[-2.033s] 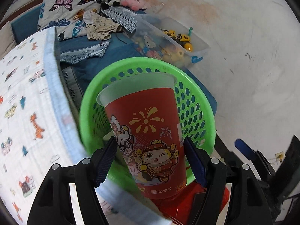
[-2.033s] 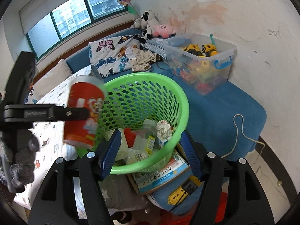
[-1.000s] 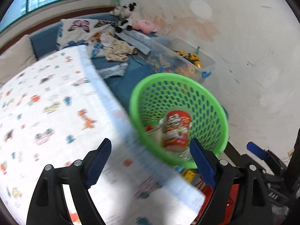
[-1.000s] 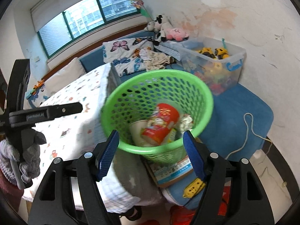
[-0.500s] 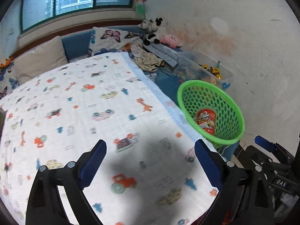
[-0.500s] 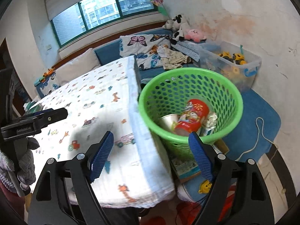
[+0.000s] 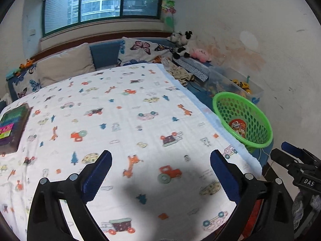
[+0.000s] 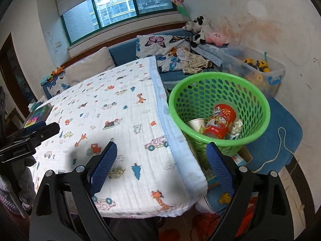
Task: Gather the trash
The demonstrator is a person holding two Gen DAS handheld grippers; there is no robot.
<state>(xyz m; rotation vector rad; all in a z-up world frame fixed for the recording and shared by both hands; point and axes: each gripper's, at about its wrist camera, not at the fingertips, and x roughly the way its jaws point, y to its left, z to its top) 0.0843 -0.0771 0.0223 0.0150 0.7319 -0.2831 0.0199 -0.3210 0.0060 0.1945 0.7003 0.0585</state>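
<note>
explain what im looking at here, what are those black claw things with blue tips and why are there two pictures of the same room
Those claws are hand-held grippers, not robot arms: a person holds one in each hand, and each carries a wide-angle camera looking forward along its two fingers. So there are two pictures, one from each hand.

One picture looks out from the left gripper, the other from the right gripper. Both have just been opening, stand wide open and hold nothing.

Beneath them is a table under a white cloth printed with cars and giraffes. A dark box of coloured items lies at its far left edge.

Beside the table stands a green basket for the trash. Inside lie a red printed cup, a white paper cup and crumpled paper.
</note>
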